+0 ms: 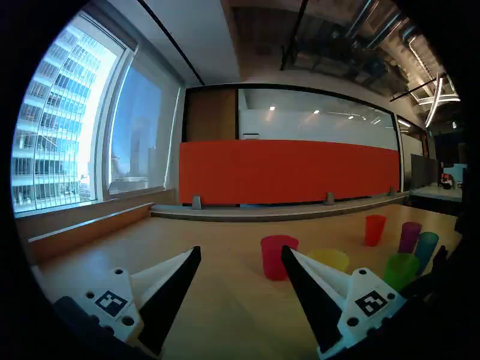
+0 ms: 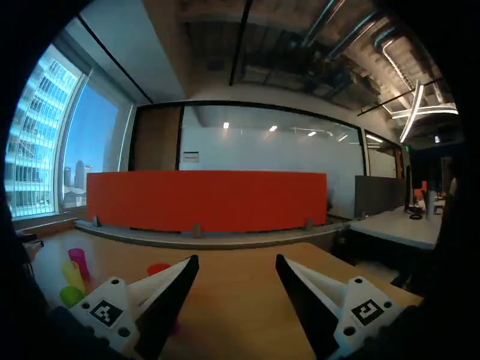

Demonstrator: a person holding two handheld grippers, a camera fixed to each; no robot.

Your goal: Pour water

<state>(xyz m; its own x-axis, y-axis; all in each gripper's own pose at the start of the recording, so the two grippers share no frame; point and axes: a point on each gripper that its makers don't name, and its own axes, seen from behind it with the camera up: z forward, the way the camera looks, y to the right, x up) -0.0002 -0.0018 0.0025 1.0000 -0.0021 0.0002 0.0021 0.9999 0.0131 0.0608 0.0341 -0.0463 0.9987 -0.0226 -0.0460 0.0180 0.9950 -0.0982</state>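
Left gripper [image 1: 240,261] apart, red cup [image 1: 278,257] just ahead, right gripper [image 2: 237,267] apart, cups [image 2: 78,260] dim, perhaps four

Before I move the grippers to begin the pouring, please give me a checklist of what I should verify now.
1. Open left gripper: ok, nothing between its fingers.
2. Open right gripper: ok, also empty.
3. Cups upright on the wooden table: ok for the pink cup, orange cup and purple cup.
4. Target ahead of the left gripper: ok, the pink cup stands nearest.
5. Water in any cup: cannot tell.
6. A cup grasped for pouring: not ok, not yet done.
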